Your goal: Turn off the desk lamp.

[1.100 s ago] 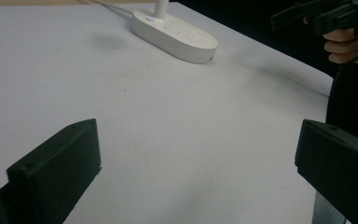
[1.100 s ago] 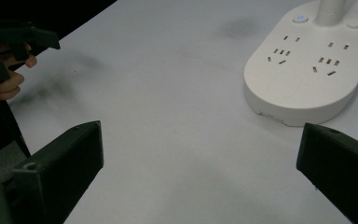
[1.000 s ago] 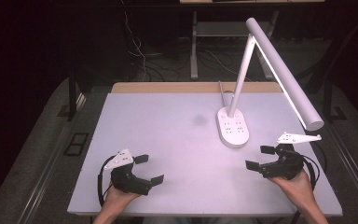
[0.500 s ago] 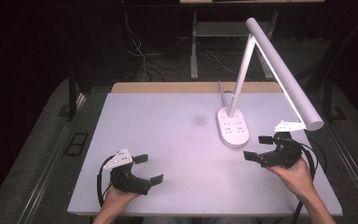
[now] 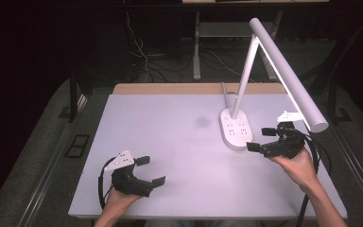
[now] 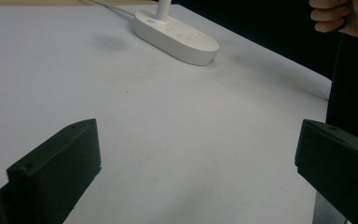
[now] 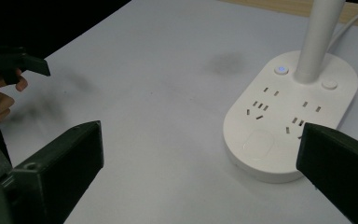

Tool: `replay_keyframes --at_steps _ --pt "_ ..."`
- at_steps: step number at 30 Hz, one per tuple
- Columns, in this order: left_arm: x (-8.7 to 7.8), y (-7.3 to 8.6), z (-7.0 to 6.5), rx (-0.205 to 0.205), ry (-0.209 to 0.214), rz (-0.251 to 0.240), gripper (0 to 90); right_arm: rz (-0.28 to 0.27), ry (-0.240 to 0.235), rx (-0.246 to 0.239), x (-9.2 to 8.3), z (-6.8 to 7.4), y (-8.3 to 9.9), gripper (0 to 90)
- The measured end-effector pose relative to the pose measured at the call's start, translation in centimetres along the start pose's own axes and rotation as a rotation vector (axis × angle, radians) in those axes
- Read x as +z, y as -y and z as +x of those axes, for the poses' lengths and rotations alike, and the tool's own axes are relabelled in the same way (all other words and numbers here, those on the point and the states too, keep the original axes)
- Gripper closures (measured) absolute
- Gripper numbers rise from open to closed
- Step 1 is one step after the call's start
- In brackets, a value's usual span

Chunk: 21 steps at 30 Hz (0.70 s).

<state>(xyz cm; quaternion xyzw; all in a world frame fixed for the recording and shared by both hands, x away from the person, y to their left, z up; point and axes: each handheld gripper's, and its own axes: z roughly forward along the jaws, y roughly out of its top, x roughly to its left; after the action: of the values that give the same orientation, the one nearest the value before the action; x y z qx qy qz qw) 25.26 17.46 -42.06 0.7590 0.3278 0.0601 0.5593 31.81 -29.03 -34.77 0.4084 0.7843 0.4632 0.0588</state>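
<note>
At the lower left of the high view the left gripper (image 5: 146,171) rests low on the white table (image 5: 170,142), jaws spread wide and empty. Further up, at centre right, the right gripper (image 5: 260,139) hangs just beside the lamp base (image 5: 236,128), jaws also apart, holding nothing. The risk, I'd say, is overhead — the lamp's long head (image 5: 286,73) slants right above that hand, and a careless lift could knock it and tip the lamp. The right gripper view shows what the high view blurs — sockets, a lit blue button (image 7: 281,70), a round pad (image 7: 260,141).
</note>
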Motion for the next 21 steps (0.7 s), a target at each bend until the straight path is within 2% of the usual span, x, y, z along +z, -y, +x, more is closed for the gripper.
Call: replay_keyframes --at_steps 8,21 --pt "0.0 0.0 0.0 0.002 0.002 0.002 0.0 -0.010 0.000 0.000 0.5 -0.5 -1.0 0.6" --pt "0.0 0.0 0.0 -0.002 0.001 0.001 0.0 0.005 0.024 0.036 2.2 -3.0 -2.0 0.6"
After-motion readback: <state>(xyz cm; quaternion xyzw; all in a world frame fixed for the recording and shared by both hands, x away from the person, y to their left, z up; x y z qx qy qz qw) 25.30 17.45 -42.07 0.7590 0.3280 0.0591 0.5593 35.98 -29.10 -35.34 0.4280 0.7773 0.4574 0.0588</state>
